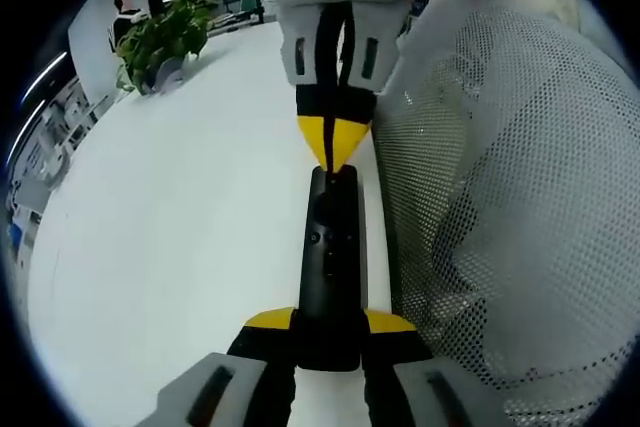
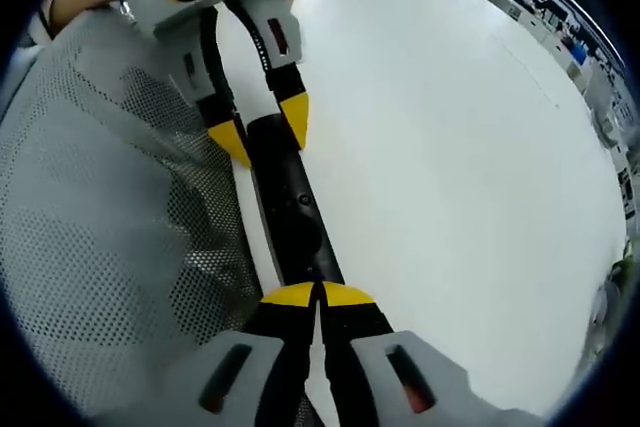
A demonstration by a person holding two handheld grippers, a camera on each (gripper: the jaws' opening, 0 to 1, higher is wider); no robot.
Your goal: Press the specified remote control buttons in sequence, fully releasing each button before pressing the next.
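A long black remote control [image 1: 331, 247] lies along the white table's edge. In the left gripper view, my left gripper [image 1: 330, 322] is shut on the remote's near end, one yellow tip on each side. My right gripper [image 1: 337, 147] comes in from the top, shut, its joined yellow tips resting on the remote's far end, above the small buttons [image 1: 322, 239]. In the right gripper view, my right gripper [image 2: 318, 295] has its tips together on the near end of the remote [image 2: 288, 202]. The left gripper [image 2: 262, 125] clamps the far end.
The white table [image 1: 180, 237] spreads out to the left of the remote. A white mesh surface [image 1: 500, 197] lies close along the remote's other side, and the mesh [image 2: 110, 217] also flanks it in the right gripper view. A potted plant [image 1: 165, 37] stands at the table's far corner.
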